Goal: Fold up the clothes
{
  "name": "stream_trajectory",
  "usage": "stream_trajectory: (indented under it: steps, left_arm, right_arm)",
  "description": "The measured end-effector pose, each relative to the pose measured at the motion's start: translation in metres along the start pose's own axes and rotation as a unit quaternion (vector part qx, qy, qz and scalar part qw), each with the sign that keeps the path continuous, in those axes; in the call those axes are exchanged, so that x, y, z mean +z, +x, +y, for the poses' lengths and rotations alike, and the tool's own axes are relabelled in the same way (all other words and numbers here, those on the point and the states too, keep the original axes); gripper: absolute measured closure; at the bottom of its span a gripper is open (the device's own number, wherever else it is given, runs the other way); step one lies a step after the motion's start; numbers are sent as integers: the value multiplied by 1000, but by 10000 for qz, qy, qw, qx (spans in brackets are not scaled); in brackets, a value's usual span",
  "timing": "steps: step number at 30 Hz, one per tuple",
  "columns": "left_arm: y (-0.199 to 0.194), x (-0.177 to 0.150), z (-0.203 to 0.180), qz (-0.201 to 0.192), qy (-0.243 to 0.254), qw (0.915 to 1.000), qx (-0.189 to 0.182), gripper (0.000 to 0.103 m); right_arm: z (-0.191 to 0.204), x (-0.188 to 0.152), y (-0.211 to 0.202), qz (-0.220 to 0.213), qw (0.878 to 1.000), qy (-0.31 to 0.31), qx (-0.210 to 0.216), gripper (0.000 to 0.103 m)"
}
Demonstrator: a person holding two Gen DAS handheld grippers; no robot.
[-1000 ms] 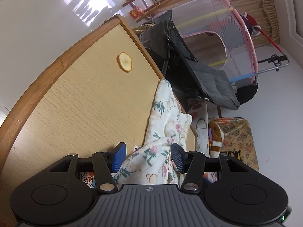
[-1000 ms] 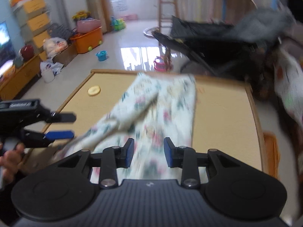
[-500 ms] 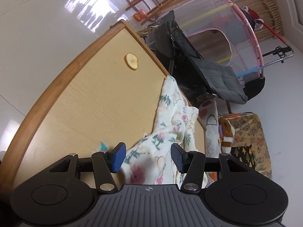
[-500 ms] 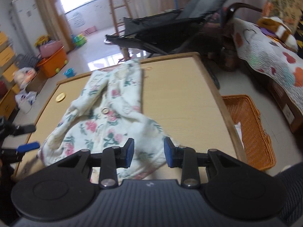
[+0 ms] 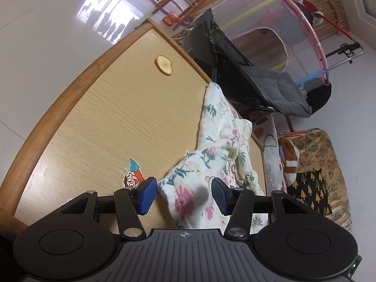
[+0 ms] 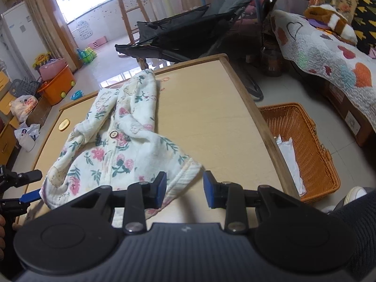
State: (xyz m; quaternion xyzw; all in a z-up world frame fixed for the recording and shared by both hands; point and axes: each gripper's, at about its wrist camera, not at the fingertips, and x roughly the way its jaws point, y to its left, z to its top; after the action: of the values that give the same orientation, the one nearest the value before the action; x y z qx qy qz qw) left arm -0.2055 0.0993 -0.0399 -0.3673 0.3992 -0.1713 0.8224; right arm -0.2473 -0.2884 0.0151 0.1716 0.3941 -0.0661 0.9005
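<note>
Jaws on both my grippers stand wide apart, gripping nothing. Left gripper [image 5: 182,196] straddles one hem corner of the white floral buttoned cotton garment [image 6: 117,138]; right gripper [image 6: 184,189] straddles the other. Garment lies rumpled on the pale wood counter [image 6: 211,117], orange wicker basket [image 6: 303,145] beside on the floor.

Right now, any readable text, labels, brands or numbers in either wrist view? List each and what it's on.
None can be read.
Cartoon sticker on the table: a picture, no legible words.
White fridge at the far left of the right wrist view: small marks on its door, too small to read.
Plastic bag on the floor: red print, too blurred to read.
Floral garment: flower pattern only, no label visible.
</note>
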Motion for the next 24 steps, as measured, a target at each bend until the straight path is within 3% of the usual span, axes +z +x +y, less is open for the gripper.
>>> stream_trajectory:
  steps: [5,9,16,24]
  left_arm:
    - [-2,0,7,-141,-141,9998,-73,50]
    - [0,-1,3,-142,80,9998,-92,53]
    - [6,0,-5,18,337,9994,88,83]
    - [-3,1,-21,-212,655,9976,9,88]
  right_arm:
    - [2,-3,1,58,10000,-55,-8,70]
    - [0,-3,3,79,10000,-7,-44,70]
    - [-2,-4,8,178,9998,33,-96,70]
    - [-1,-5,9,249,9997,13,-86,70]
